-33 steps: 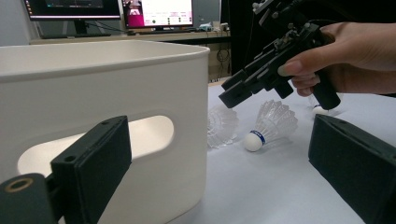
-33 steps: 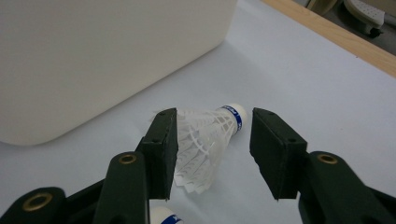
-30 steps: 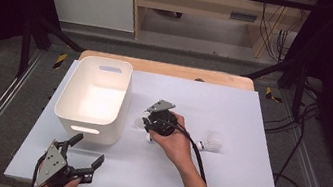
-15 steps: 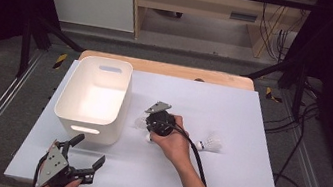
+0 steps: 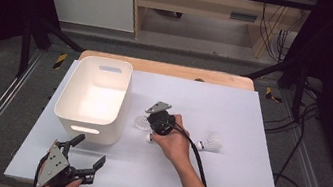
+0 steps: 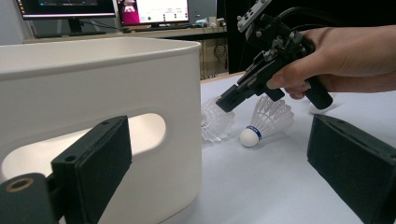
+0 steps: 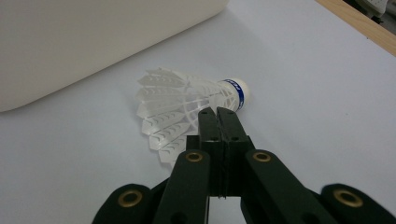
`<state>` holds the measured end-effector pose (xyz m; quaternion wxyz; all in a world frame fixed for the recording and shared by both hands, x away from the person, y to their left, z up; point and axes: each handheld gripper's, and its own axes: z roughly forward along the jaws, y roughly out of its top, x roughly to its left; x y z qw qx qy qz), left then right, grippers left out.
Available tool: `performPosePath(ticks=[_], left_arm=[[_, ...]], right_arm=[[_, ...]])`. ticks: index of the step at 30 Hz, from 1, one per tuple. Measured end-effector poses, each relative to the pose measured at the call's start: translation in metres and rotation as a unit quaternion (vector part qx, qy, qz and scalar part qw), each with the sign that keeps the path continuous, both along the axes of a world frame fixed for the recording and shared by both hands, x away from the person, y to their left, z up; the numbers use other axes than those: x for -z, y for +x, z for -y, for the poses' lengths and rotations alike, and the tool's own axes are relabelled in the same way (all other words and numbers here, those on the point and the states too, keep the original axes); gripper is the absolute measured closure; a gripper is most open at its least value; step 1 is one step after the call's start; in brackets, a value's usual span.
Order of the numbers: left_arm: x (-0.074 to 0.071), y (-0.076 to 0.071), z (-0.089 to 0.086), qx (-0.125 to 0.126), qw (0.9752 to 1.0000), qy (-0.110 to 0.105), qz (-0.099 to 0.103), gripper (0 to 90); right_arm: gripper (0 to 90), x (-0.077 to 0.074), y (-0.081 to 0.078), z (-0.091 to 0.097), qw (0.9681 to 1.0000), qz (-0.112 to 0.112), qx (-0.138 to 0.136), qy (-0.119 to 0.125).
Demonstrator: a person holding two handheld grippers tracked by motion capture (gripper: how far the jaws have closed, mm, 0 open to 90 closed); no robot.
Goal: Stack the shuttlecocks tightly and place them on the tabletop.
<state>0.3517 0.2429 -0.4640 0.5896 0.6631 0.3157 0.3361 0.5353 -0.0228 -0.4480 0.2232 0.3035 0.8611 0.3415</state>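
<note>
White bin (image 5: 96, 95), centre-left of frame: holds nothing yet. Right tool (image 5: 148, 125), centre: clenched on a shuttlecock (image 7: 187, 105) lying on the table. Second shuttlecock (image 5: 211, 142) lies right of centre. Left tool (image 5: 85, 161), lower left: released, idle.

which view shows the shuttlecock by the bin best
The right gripper view: the shuttlecock lies close up, feathers and blue-banded cork sharp. The left gripper view shows it smaller beside a second one. In the high view it is a pale blur.
</note>
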Motion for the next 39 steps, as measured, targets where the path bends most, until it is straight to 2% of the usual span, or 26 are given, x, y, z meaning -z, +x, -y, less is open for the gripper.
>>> performPosePath(ticks=[9,14,19,26,31,36,39], left_arm=[[0.0,0.001,-0.002,-0.005,1.0,0.0,-0.002,6.6],[0.001,0.001,-0.002,-0.007,1.0,0.0,-0.003,6.6],[0.0,0.001,-0.003,-0.007,1.0,0.001,-0.003,6.6],[0.0,0.002,-0.004,-0.008,1.0,0.001,0.0,6.5],[-0.001,0.003,-0.007,-0.005,1.0,0.001,0.005,4.6],[-0.002,0.004,-0.009,-0.003,0.9999,0.006,0.01,3.4],[-0.004,0.004,-0.013,-0.001,0.9997,0.02,0.012,3.3]], right_arm=[[90.0,0.0,0.001,0.005,0.9999,0.012,-0.001,0.005],[90.0,-0.005,-0.002,0.011,0.9996,0.017,0.004,0.022],[90.0,-0.012,-0.008,0.021,0.9986,0.032,0.006,0.041],[90.0,-0.029,-0.024,0.044,0.9954,0.054,0.005,0.079],[90.0,-0.039,-0.041,0.066,0.9932,0.074,0.008,0.09],[90.0,-0.041,-0.053,0.085,0.991,0.078,0.014,0.107],[90.0,-0.042,-0.06,0.098,0.9889,0.083,0.019,0.122]])
